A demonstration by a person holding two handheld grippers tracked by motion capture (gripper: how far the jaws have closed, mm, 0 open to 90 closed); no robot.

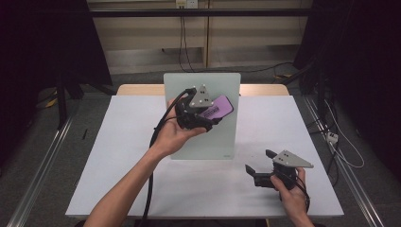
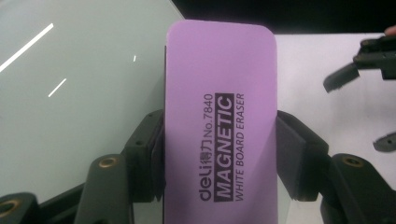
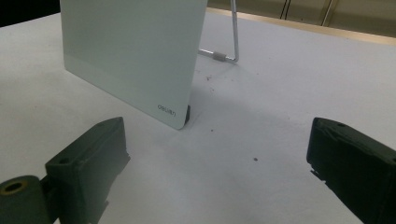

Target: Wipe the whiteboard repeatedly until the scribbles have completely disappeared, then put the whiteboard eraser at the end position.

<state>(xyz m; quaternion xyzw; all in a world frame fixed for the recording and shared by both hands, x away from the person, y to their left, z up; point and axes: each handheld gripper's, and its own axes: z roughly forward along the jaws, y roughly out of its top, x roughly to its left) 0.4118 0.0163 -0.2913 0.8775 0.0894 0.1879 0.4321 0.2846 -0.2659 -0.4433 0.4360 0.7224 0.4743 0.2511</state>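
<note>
Glossy, frosted-glass look on the desktop whiteboard (image 3: 133, 51), streaked with light reflections; thin shiny metal wire for its stand (image 3: 233, 35). Smooth matt purple plastic on the magnetic eraser (image 2: 219, 126). Matt white table cover (image 1: 265, 189), lightly speckled.

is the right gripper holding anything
No, the right gripper has its jaws wide apart over the bare white table, with nothing between them.

The high view looks forward and down over the whole bench (image 1: 118, 156). The left gripper view sits very close to the glass board (image 2: 79, 93), facing across it toward the bench's right side. The right gripper view looks low across the bench at the board's bottom corner (image 3: 175, 116). All three share the board.
</note>
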